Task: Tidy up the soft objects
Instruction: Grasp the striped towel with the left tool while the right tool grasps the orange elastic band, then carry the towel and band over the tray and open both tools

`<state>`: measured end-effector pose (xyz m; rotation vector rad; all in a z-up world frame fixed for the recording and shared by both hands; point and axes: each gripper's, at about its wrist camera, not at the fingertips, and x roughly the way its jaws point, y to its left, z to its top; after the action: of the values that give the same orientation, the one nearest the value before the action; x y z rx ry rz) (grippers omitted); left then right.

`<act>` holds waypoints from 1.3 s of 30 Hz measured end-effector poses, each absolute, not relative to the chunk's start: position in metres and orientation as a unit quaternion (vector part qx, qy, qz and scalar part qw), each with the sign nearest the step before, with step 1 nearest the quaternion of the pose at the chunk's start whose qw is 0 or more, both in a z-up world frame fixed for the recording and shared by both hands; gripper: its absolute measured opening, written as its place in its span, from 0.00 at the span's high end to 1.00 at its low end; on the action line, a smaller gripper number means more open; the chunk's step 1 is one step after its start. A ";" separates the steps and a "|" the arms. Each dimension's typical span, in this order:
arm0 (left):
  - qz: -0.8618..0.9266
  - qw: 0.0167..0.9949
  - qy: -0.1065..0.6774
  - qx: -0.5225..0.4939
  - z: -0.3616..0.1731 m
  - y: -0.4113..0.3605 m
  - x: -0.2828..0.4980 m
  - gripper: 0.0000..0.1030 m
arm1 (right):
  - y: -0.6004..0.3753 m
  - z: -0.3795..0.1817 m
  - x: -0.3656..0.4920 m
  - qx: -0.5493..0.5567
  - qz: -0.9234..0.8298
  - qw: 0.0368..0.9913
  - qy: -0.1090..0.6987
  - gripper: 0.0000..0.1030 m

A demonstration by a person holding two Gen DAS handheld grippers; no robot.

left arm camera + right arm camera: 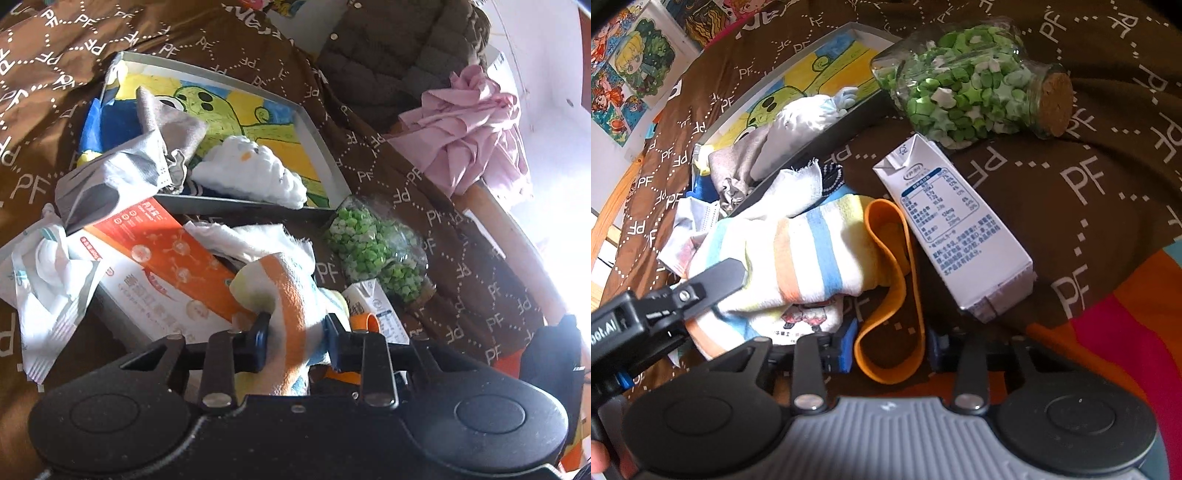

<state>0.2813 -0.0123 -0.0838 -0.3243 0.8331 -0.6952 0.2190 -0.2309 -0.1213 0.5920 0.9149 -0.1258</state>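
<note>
My left gripper [297,338] is shut on a striped towel [291,291] with orange, yellow and blue bands; the towel also shows in the right wrist view [798,254], with the left gripper's body [665,306] on its near left edge. My right gripper [890,349] is open, its fingers either side of an orange elastic band [890,295] that lies on the brown blanket. A shallow grey box [321,147] with a cartoon lining holds a white fluffy cloth [255,173] and a grey cloth [159,147].
A white milk carton [956,229] lies right of the band. A corked jar of green paper stars [964,85] lies beyond it. An orange-white box [166,266], a wet-wipe pack [44,280] and a white gauze cloth [783,192] lie nearby. A pink cloth [469,129] hangs at right.
</note>
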 end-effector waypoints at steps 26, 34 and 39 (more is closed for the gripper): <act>-0.310 0.910 0.248 -0.121 -0.013 0.005 0.222 0.85 | -0.208 -0.071 0.185 0.175 -0.063 0.907 0.378 0.86; -0.296 0.926 0.189 -0.140 0.026 0.015 0.211 0.85 | -0.201 -0.033 0.172 0.131 -0.050 0.942 0.305 0.85; -0.274 0.934 0.164 -0.162 0.047 0.022 0.225 0.85 | -0.202 -0.018 0.183 0.118 -0.018 0.955 0.271 0.85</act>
<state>0.2247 0.0220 0.0470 -0.3315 0.3359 -0.5600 0.1834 -0.2024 -0.0181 0.2389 0.5501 -0.0361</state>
